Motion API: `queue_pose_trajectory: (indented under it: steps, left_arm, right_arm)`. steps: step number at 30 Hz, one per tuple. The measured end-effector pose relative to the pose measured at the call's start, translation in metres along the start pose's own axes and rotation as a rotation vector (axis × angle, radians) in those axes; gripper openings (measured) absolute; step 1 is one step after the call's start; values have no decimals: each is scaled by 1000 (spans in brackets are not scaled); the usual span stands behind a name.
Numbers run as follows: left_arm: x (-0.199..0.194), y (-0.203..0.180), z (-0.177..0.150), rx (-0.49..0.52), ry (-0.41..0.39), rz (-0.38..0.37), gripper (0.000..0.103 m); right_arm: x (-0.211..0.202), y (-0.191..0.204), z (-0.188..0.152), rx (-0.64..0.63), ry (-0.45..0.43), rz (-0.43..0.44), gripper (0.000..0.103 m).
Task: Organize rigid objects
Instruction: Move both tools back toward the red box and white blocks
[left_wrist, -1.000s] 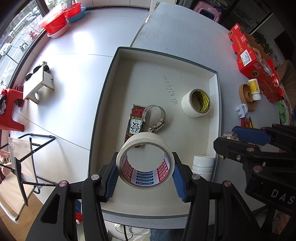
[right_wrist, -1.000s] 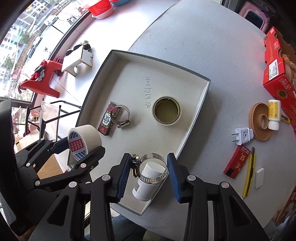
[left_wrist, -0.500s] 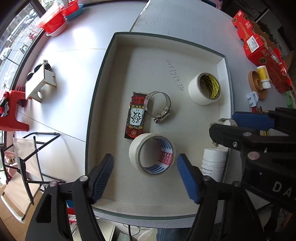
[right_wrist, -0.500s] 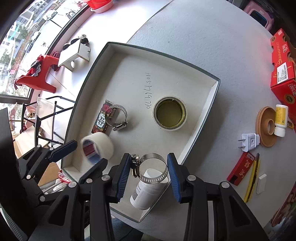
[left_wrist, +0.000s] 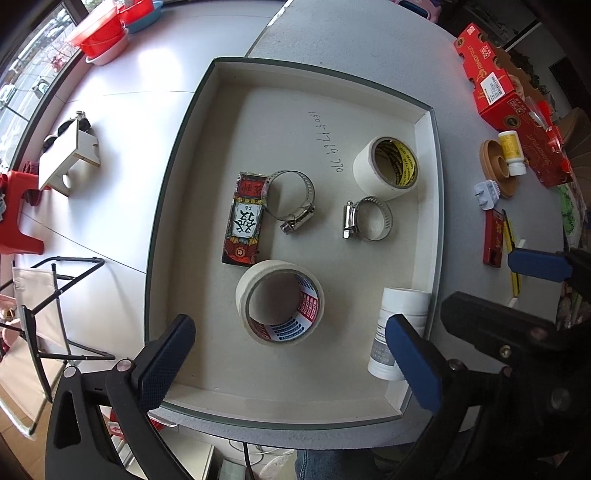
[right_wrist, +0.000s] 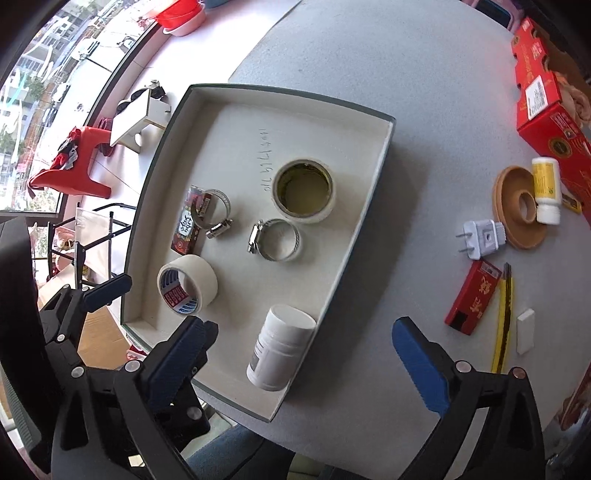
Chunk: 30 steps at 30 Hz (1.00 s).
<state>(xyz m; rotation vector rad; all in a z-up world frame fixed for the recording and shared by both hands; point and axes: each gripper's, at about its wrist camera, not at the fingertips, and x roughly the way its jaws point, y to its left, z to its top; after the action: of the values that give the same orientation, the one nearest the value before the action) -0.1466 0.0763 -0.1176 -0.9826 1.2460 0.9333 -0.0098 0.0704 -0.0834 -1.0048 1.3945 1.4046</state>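
A grey speckled surface (left_wrist: 351, 40) is carrying a shallow white cardboard tray with a dark rim (left_wrist: 424, 122). You are holding the left tongs (left_wrist: 288, 354) over the tray's near edge; their jaws have just been opening and are now standing wide, with the cream masking-tape roll with red and blue print (left_wrist: 279, 301) lying free on the tray floor between them. Your right tongs (right_wrist: 306, 350) have also just been opening and are gaping wide above the white plastic bottle (right_wrist: 282, 347), which is lying in the tray's near right corner. A steel hose clamp (right_wrist: 276, 239) is resting mid-tray, just beside the white tape roll with a yellow core (right_wrist: 303, 190).
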Motion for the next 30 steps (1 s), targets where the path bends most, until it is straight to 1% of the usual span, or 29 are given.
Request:
queue_pose_trajectory:
  steps: [4, 6, 10, 13, 17, 21, 25, 30]
  left_arm:
    - [2, -11, -1, 40, 16, 10, 103]
    - [2, -19, -1, 67, 25, 1, 103]
    - [0, -42, 1, 128, 27, -15, 103]
    - [-4, -62, 3, 173, 26, -39, 103]
    - [-9, -102, 8, 233, 29, -84, 103]
    - [-7, -156, 13, 279, 41, -109, 103]
    - [13, -200, 23, 278, 45, -76, 103]
    - [53, -229, 41, 263, 64, 9, 103]
  right_arm:
    - [-4, -24, -15, 50, -5, -7, 102]
    - [-5, -41, -23, 89, -5, -20, 102]
    - [-2, -88, -44, 194, 11, -68, 102]
    - [2, -130, -67, 305, 37, -99, 102]
    - [6, -181, -99, 443, 63, -108, 102]
    - [7, -215, -127, 530, 75, -104, 102]
    - [4, -240, -148, 572, 74, -86, 102]
    - [-1, -262, -166, 593, 66, -68, 102]
